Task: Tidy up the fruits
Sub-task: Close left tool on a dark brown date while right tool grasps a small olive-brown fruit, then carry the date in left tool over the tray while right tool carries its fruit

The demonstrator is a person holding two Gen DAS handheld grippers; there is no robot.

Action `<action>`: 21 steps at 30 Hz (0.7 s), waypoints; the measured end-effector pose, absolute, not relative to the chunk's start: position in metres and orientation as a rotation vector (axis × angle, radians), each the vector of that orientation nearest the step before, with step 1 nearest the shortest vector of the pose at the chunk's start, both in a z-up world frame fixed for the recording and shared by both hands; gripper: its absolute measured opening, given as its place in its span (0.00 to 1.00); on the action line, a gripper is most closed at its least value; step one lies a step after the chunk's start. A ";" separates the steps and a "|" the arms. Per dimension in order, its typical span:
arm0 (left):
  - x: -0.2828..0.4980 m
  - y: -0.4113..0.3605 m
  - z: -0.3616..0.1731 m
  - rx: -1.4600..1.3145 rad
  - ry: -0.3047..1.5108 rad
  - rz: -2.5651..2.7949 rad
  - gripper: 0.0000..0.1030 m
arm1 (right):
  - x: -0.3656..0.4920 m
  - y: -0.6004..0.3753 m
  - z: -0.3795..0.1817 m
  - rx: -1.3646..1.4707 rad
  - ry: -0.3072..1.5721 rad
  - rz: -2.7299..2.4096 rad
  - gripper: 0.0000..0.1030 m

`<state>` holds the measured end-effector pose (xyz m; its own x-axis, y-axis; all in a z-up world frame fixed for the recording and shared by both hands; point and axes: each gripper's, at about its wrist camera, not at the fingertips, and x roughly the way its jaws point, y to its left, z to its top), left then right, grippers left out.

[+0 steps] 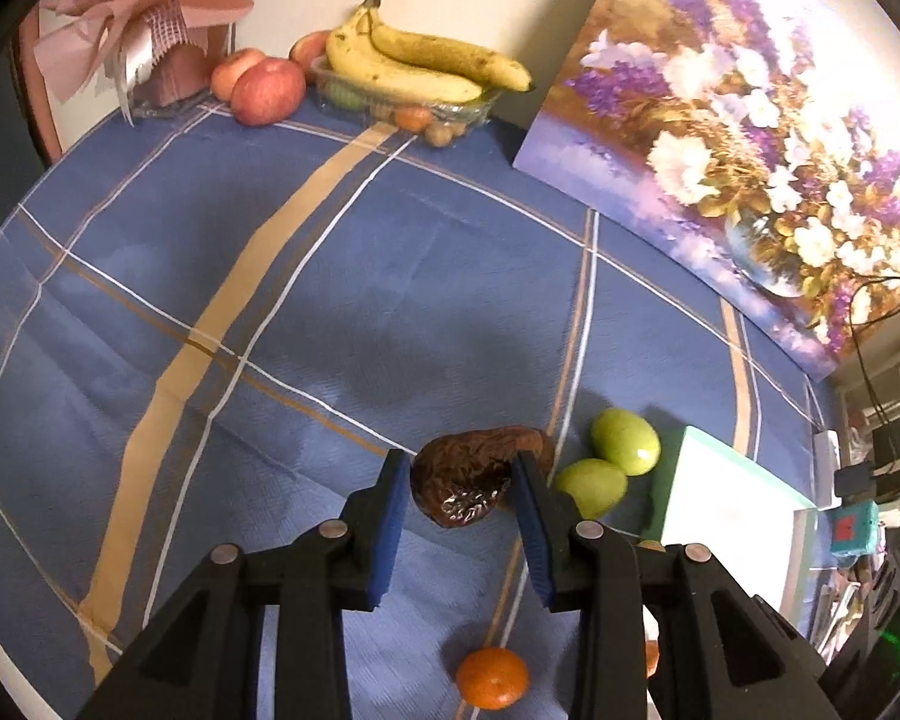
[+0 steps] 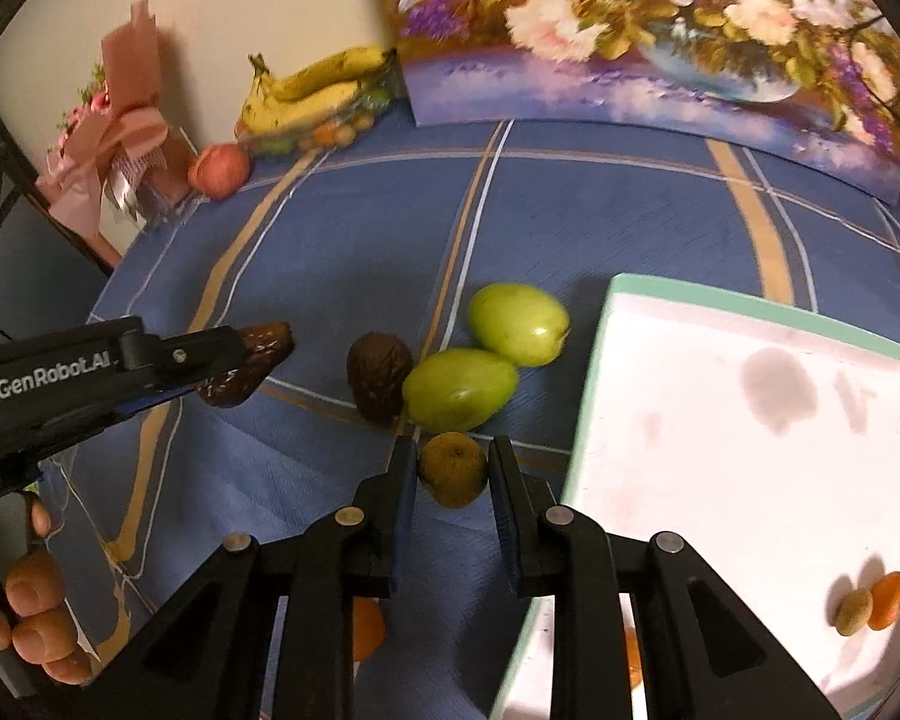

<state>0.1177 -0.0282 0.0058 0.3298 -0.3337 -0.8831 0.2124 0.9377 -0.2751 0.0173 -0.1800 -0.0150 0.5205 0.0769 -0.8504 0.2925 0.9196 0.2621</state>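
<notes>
My left gripper (image 1: 459, 465) is shut on a dark brown wrinkled fruit (image 1: 459, 489), held above the blue checked cloth. In the right wrist view that left gripper (image 2: 234, 360) comes in from the left with the dark fruit (image 2: 258, 360) in it. My right gripper (image 2: 453, 462) is shut on a small olive-brown round fruit (image 2: 453, 471). Just beyond it lie two green fruits (image 2: 519, 324) (image 2: 459, 387) and another brown fruit (image 2: 378, 381). The white tray (image 2: 720, 480) to the right holds a small tan fruit (image 2: 853, 612) and an orange one (image 2: 891, 600).
Bananas (image 1: 426, 66) rest on a clear container of fruit at the back, with red apples (image 1: 267, 90) and a pink bouquet (image 1: 144, 12) to its left. A flower painting (image 1: 738, 138) leans on the wall. A mandarin (image 1: 491, 677) lies under the left gripper. A hand (image 2: 36, 618) shows lower left.
</notes>
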 end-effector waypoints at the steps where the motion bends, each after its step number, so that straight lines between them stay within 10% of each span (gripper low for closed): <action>1: 0.114 -0.029 0.008 -0.113 1.179 -0.362 0.36 | 0.015 -0.181 -0.013 0.396 1.019 -0.136 0.24; 21: 0.079 -0.051 0.033 -0.104 1.134 -0.439 0.36 | -0.025 -0.207 0.014 0.398 0.983 -0.210 0.24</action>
